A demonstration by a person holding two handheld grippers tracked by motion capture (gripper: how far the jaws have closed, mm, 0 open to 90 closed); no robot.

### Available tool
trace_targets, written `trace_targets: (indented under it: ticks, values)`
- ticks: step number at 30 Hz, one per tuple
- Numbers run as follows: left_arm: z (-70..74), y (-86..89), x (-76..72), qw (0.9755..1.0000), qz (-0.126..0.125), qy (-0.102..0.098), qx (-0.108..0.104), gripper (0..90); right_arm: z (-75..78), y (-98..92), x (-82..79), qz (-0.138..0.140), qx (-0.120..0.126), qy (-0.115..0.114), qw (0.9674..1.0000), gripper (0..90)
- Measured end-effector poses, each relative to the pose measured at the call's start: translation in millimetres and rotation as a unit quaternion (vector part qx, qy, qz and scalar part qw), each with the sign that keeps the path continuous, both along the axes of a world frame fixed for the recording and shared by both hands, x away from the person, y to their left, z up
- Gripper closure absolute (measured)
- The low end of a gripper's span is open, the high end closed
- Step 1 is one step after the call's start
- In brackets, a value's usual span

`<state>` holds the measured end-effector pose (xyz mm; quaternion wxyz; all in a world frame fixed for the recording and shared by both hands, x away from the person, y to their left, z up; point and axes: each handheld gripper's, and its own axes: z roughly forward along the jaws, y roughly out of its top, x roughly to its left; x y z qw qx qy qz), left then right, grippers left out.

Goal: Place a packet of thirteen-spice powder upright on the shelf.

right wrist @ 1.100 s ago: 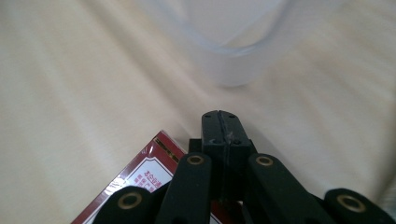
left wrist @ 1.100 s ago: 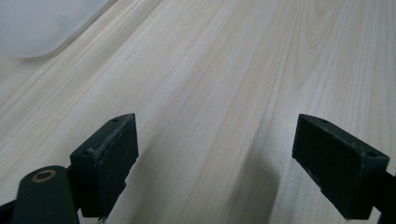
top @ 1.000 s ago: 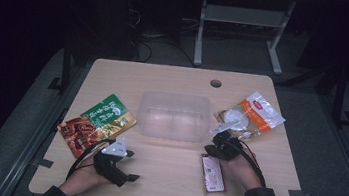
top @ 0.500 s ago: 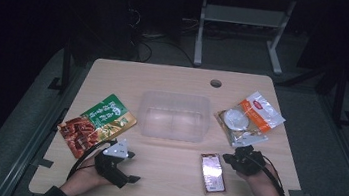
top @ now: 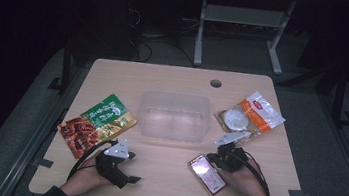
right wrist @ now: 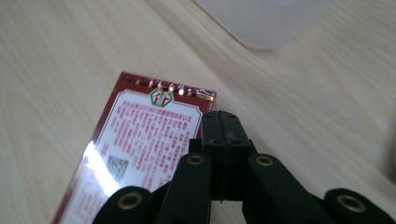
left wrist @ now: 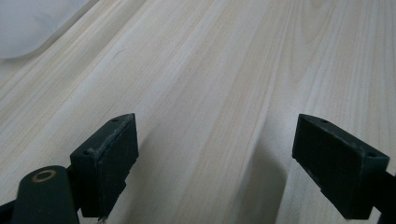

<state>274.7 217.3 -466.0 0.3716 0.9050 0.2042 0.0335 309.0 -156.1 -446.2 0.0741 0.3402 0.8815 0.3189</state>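
- The red packet [right wrist: 140, 154] lies flat on the table [top: 162, 177], printed face up, near the front edge and just in front of the clear tub [top: 174, 115]. I judge it the thing in hand, since the right gripper is upon it.
- The right gripper [right wrist: 223, 126] has its jaws pressed fully together, tips over the packet's near edge. Whether they pinch the film or merely rest against it I cannot tell; the packet looks flat, not lifted.
- In the high view this gripper [top: 219, 156] sits at the packet's upper end [top: 207, 172], a sensible place to nip a thin flat pouch by its edge.
- The tub stands open and empty at the table's middle, likely as the place for the packets.
- The left gripper [left wrist: 215, 158] hovers over bare wood with jaws wide apart, holding nothing, apparently waiting.
- The green-and-red pouch [top: 96, 123] lies left of the tub, the orange-and-clear bag [top: 251, 115] right of it, both within reach.
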Motion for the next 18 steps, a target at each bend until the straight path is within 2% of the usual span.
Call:
trace_targets:
  ticks: [1,2,4,7,9,12,14,15,16,18]
  values:
    - [-0.1,0.0,-0.2,1.0,0.0,0.0,0.0,13.9,0.2,4.8,-0.5,0.012,0.002,0.001,0.9999,89.9]
    - [-0.1,0.0,-0.2,1.0,0.0,0.0,0.0,13.9,0.2,4.8,-0.5,0.012,0.002,0.001,0.9999,89.9]
    - [0.4,0.8,0.3,1.0,-0.004,-0.002,0.006,13.9,0.1,18.1,-1.3,0.049,0.005,-0.007,0.9988,89.9]
    - [0.2,0.8,0.3,1.0,-0.003,-0.001,0.005,13.9,0.3,30.3,-3.8,0.074,0.006,-0.009,0.9972,89.9]
    - [0.5,1.1,0.2,1.0,-0.004,-0.003,0.007,13.9,0.3,35.2,-5.6,0.08,0.002,-0.011,0.9967,89.8]
    - [0.4,1.1,-0.5,1.0,-0.001,-0.003,0.002,13.9,1.5,32.4,-5.2,0.082,0.005,-0.016,0.9965,89.8]
    - [0.9,2.3,-0.3,1.0,-0.004,-0.003,0.007,13.9,4.0,24.8,-4.9,0.08,0.012,-0.018,0.9966,88.1]
    - [0.7,2.6,-0.2,1.0,-0.004,-0.002,0.005,13.9,7.0,16.3,-5.9,0.075,0.018,-0.014,0.9969,81.8]
    - [0.7,2.6,-0.2,1.0,-0.004,-0.002,0.005,13.9,7.0,16.3,-5.9,0.075,0.018,-0.014,0.9969,81.8]
    - [1.1,3.1,-0.8,1.0,-0.002,-0.003,0.003,13.9,10.1,1.0,-11.4,0.071,0.018,-0.018,0.9972,69.4]
